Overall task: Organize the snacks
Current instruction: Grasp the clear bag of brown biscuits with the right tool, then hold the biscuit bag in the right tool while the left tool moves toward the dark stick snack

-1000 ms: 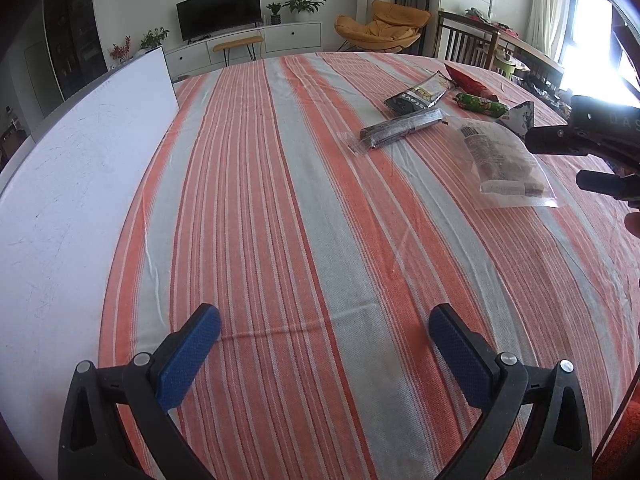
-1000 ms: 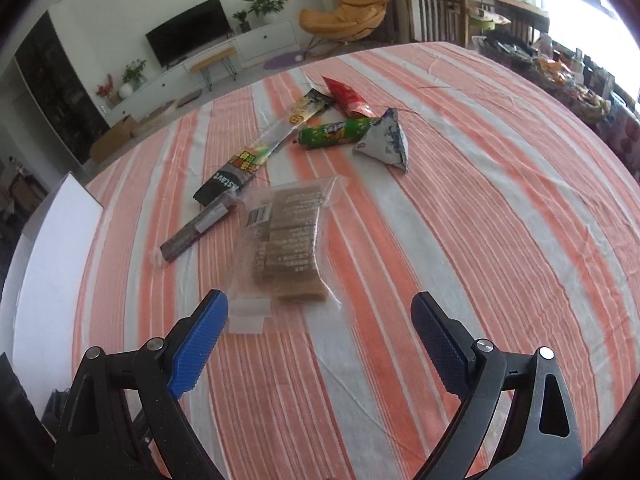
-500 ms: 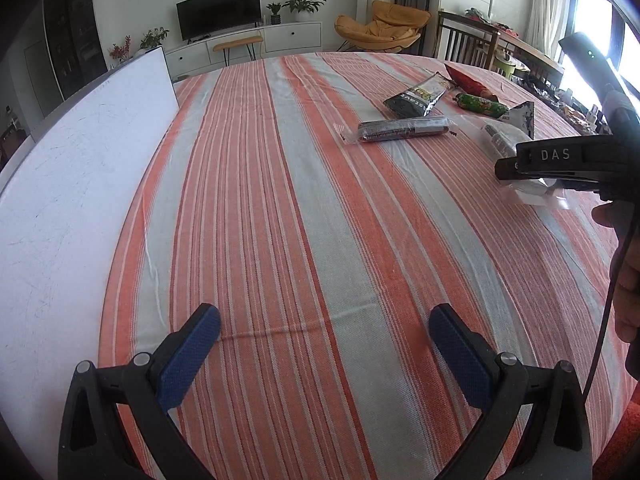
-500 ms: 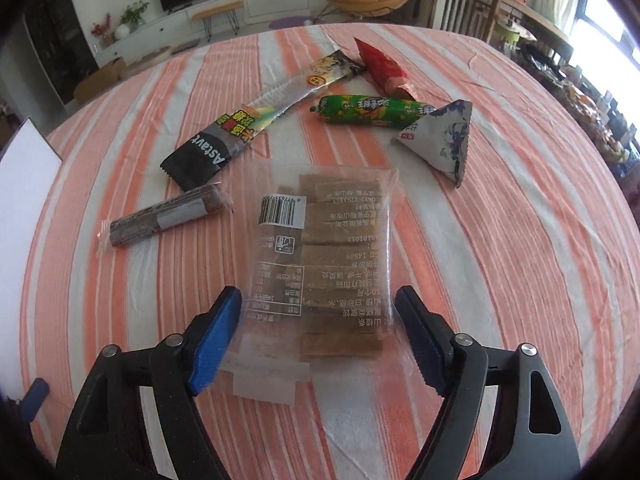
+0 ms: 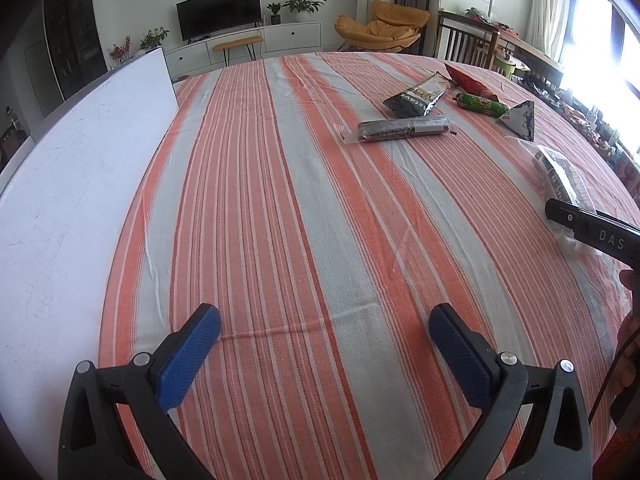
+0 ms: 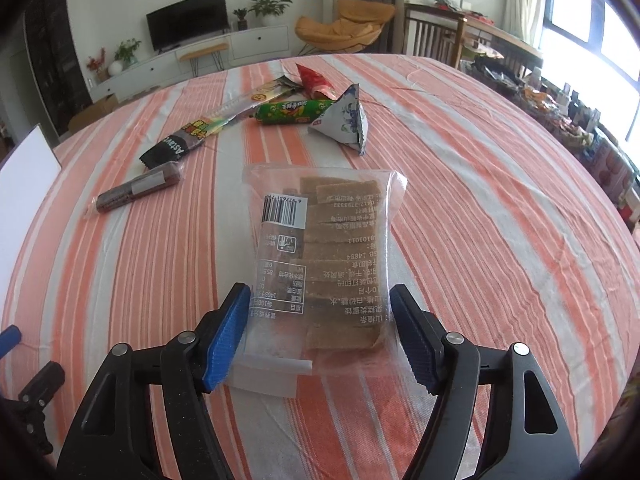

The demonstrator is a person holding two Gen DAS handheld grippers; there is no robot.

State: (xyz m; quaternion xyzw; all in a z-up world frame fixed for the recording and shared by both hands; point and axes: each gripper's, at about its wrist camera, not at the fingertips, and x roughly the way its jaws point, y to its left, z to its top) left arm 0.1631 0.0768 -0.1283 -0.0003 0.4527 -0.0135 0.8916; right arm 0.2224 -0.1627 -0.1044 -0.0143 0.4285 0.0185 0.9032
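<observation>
- Left wrist view: left gripper (image 5: 325, 334) held over the striped tabletop (image 5: 280, 200), jaws spread wide, nothing between the blue pads (image 5: 188, 356).
- White board (image 5: 72, 184) lying along the tabletop's left side, reaching toward the far edge.
- Dark wrapped bar (image 5: 400, 130) lying flat, far from the left gripper and to its right; used below as the landmark.
- Black-and-yellow snack packet (image 5: 418, 98) just behind the dark wrapped bar.
- Red packet (image 5: 466, 80) and green sausage-shaped snack (image 5: 480, 103) behind and right of the bar; blue-and-white triangular pack (image 5: 520, 118) right of the bar.
- Clear bag of brown slices (image 5: 560, 176) nearer and well right of the bar, partly covered by the black body of the right gripper (image 5: 592, 232) at the frame's right edge; a hand (image 5: 630, 344) visible below it.
- Right wrist view: right gripper (image 6: 320, 332) lowered over the near end of the clear bag of brown slices (image 6: 320, 248).
- Jaws having just been moving, last reopening slightly; bag's near end between them, left pad touching the bag's edge, right pad apart from it, no pinch.
- Bag flat on the tabletop (image 6: 480, 220), label side up, barcode visible.
- Dark wrapped bar (image 6: 138, 190) left of the bag and apart from it.
- Black-and-yellow snack packet (image 6: 188, 136) just behind the bar; green sausage-shaped snack (image 6: 296, 112), red packet (image 6: 314, 80) and blue-and-white triangular pack (image 6: 344, 124) behind and right of the bar.
- White board (image 6: 24, 168) left of the bar, at the tabletop's edge.
</observation>
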